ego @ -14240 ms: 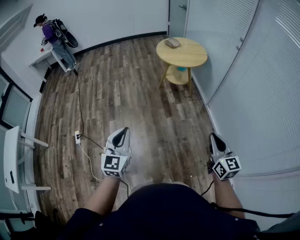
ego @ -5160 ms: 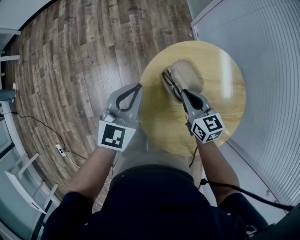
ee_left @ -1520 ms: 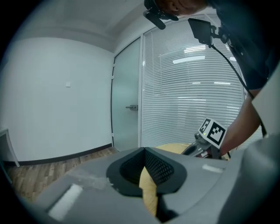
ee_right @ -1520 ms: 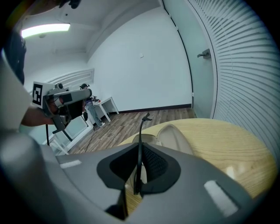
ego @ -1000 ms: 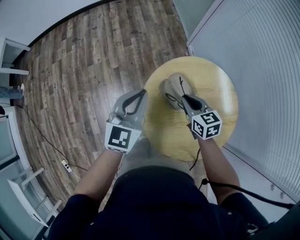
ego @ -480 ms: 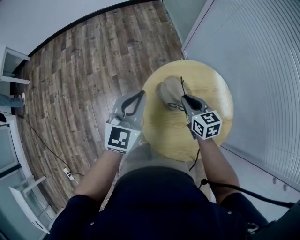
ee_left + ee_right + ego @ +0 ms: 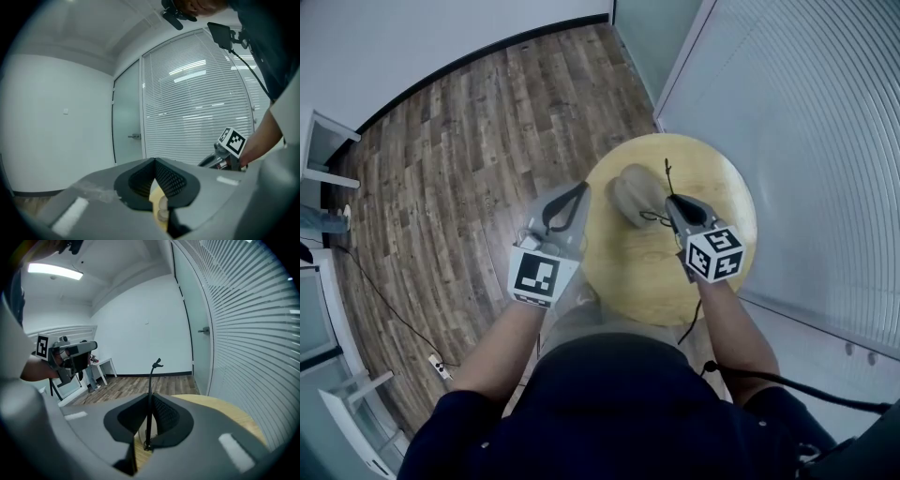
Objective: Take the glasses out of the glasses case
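Observation:
A beige glasses case (image 7: 628,192) lies on the round wooden table (image 7: 712,272), toward its far left. My right gripper (image 7: 670,204) is shut on the dark-framed glasses (image 7: 655,218) just right of the case, and one temple arm (image 7: 667,173) sticks out beyond the jaws. In the right gripper view that thin black arm (image 7: 150,385) stands upright between the shut jaws of the right gripper (image 7: 149,401). My left gripper (image 7: 572,190) is shut and holds nothing, hovering at the table's left edge beside the case. Seen in its own view, the left gripper (image 7: 153,161) has its jaws together.
A wall of white blinds (image 7: 806,122) runs close along the table's right side, with a glass door (image 7: 201,348) at the far end. Wooden floor (image 7: 459,169) spreads to the left, where a white table (image 7: 323,150) stands. A cable (image 7: 384,300) trails on the floor.
The right gripper has drawn the glasses a little toward me and to the right, off the case. The left gripper has stayed beside the table's left edge.

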`<state>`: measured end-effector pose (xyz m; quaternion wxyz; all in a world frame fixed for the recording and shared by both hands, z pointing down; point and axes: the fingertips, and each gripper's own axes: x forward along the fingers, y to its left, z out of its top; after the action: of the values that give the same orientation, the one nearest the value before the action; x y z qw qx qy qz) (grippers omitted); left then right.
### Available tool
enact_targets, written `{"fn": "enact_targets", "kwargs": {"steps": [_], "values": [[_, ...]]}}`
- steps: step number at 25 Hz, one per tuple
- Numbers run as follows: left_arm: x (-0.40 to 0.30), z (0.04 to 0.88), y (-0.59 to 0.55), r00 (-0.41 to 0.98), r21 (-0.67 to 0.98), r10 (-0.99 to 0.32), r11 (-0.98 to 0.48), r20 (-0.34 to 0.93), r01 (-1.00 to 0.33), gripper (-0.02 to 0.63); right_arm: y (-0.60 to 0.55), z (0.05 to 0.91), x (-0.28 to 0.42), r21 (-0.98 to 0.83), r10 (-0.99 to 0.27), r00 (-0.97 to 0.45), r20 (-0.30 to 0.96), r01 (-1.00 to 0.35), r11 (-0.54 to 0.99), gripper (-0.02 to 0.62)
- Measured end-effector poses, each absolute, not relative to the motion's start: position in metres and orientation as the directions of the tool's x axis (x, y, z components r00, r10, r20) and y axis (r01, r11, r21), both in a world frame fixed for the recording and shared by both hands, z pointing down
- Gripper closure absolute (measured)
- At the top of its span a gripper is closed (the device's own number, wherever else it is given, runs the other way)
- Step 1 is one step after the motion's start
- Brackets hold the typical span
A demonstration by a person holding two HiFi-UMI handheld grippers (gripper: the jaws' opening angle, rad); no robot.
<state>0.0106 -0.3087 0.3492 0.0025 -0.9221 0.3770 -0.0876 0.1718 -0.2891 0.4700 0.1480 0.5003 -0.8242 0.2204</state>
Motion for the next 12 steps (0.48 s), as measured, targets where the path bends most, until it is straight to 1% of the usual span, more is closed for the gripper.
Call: {"fn": "enact_targets", "kwargs": {"steps": [5,9,12], "values": [[0.013,0.334,-0.309,0.730,-0.135,-0.670,-0.743,0.138,-0.656,0.600,-0.284,0.454,0.177,-0.195,-0.775,-0.442,0.451,-0.897,0.398,0.560],[0.015,0.329,-0.305,0.736,-0.121,-0.663,-0.749,0.138,-0.651,0.600,-0.279,0.440,0.181,-0.190,-0.793,-0.433,0.429,-0.901,0.389,0.560],[0.012,0.328,-0.297,0.747,-0.150,-0.650,-0.760,0.142,-0.633,0.600,-0.271,0.430,0.182,-0.193,-0.804,-0.429,0.412,-0.903,0.383,0.560]]}}
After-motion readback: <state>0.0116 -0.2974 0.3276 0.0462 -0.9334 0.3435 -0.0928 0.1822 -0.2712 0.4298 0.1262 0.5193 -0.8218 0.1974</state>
